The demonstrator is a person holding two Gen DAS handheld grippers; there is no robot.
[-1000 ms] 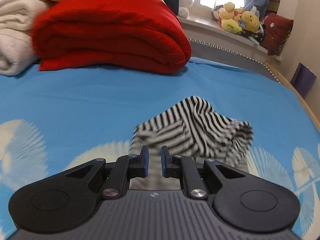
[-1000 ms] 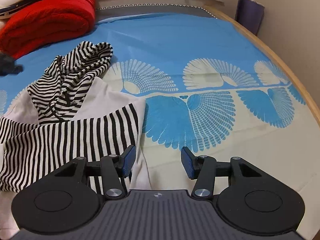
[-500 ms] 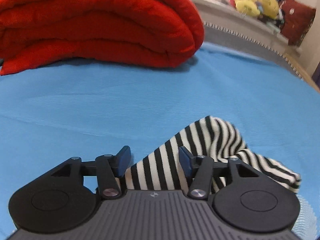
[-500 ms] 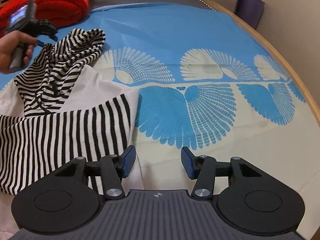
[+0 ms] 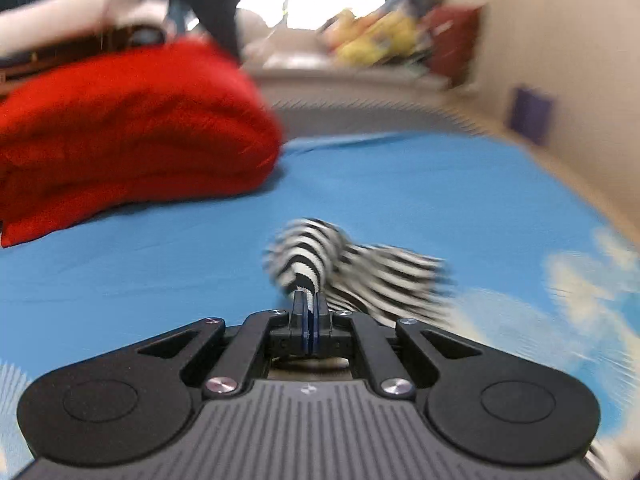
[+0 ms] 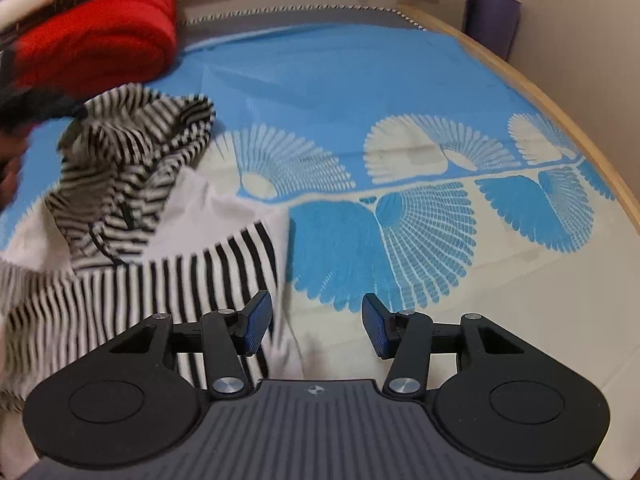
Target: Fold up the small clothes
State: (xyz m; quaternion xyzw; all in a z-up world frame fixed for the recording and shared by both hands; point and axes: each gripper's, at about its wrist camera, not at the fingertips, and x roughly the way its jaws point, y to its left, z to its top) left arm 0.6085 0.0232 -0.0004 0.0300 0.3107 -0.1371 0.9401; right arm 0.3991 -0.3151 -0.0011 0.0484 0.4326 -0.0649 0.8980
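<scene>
Now: left gripper clamped on striped fabric, right gripper open and empty

Left gripper [image 5: 308, 300]: jaws pressed together, a fold of the black-and-white striped garment [image 5: 360, 268] pinched between the pads. Gripper points forward and somewhat down toward the blue bedsheet [image 5: 160, 264]. The pinched fabric rises just beyond the fingertips and trails to the right onto the sheet. Left wrist view is smeared with motion blur.

Right gripper [image 6: 316, 322]: jaws stand apart, nothing between them. It points steeply down at the near part of the bed, where the sheet's fan pattern shows. Its left finger [image 6: 256, 322] sits over the garment's near right edge; contact cannot be judged.

Garment, right wrist view [image 6: 132, 216]: lies on the left part of the bed, striped hood bunched at the far end, white panel and striped body nearer.

Folded red blanket [image 6: 100, 44] sits far left on the bed, apart from the garment. At the left frame edge, a blurred dark shape, probably the left gripper and hand; not resolvable.
</scene>
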